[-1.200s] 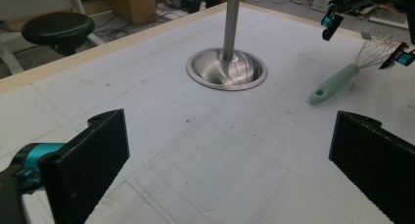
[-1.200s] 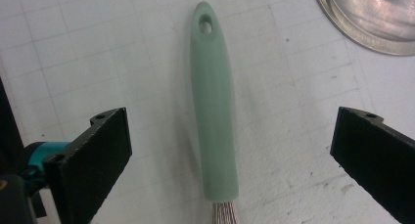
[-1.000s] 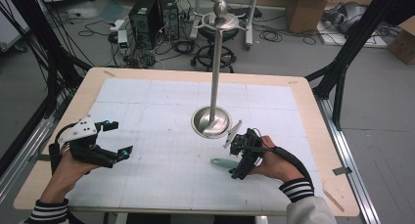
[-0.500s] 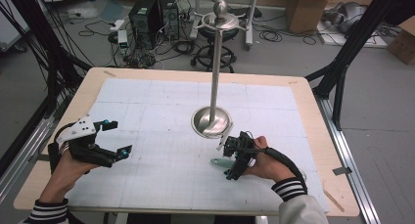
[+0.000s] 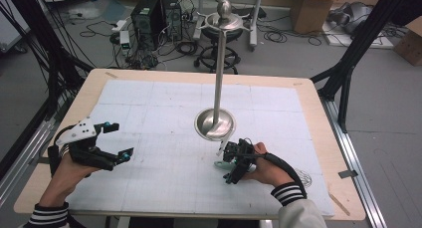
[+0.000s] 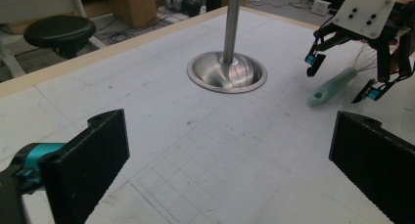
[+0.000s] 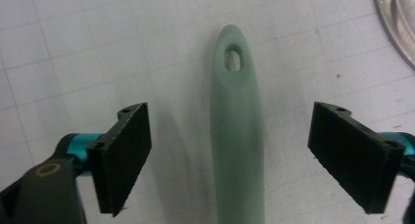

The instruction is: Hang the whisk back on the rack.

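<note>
A whisk with a pale green handle [image 7: 235,101] lies flat on the white mat, its wire head [image 5: 222,147] pointing toward the metal stand. My right gripper [image 7: 240,143] hangs just over the handle [image 5: 218,165], one black pad on each side and a gap on both. Its jaws have just been closing, with the handle between them and untouched. The left gripper view shows the same gripper [image 6: 345,75] straddling the handle [image 6: 333,86]. My left gripper [image 5: 119,140] rests open at the mat's left, nothing between its pads [image 6: 98,155].
A tall metal stand [image 5: 218,63] rises from a round dished base [image 5: 215,123] at the table's middle, just behind the whisk. The wooden table edge [image 5: 199,74] frames the mat. Computers, cables and a stool crowd the floor beyond.
My right gripper has shifted left and sunk toward the mat over the whisk handle, and its jaws stand narrower. The left gripper has kept still.
</note>
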### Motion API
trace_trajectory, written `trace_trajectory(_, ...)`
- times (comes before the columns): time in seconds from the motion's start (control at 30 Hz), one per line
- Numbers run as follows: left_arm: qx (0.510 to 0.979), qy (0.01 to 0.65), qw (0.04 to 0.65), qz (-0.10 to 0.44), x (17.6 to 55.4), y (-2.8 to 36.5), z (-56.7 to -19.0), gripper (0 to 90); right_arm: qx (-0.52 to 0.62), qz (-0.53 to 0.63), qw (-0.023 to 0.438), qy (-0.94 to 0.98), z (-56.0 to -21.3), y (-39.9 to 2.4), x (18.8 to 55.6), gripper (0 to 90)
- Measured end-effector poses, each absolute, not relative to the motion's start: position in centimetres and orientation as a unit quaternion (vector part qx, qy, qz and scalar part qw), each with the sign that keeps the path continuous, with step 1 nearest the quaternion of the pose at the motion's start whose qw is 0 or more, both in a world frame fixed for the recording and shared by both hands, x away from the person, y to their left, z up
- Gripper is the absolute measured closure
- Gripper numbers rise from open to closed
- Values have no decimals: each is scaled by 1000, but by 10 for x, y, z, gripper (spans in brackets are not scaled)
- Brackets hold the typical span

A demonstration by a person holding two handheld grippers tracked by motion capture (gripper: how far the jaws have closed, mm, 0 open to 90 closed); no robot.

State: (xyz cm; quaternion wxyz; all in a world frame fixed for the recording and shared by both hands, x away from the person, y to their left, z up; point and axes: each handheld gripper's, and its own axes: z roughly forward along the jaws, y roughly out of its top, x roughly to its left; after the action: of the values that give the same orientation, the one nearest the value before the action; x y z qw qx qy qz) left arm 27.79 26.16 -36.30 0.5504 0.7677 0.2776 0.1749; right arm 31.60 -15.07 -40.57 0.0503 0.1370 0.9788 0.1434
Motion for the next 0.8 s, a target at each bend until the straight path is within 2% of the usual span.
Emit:
trace_trajectory(0.1,768,278,550,175,278,262,-363,17,140,142,50,979,-407,-151,317,249)
trace_trajectory(0.6,768,277,550,175,278,260,-363,17,151,134,49,978,-410,-152,319,498)
trace_trajectory(0.8,768,277,550,175,278,260,-363,17,144,131,42,980,-408,-151,319,643)
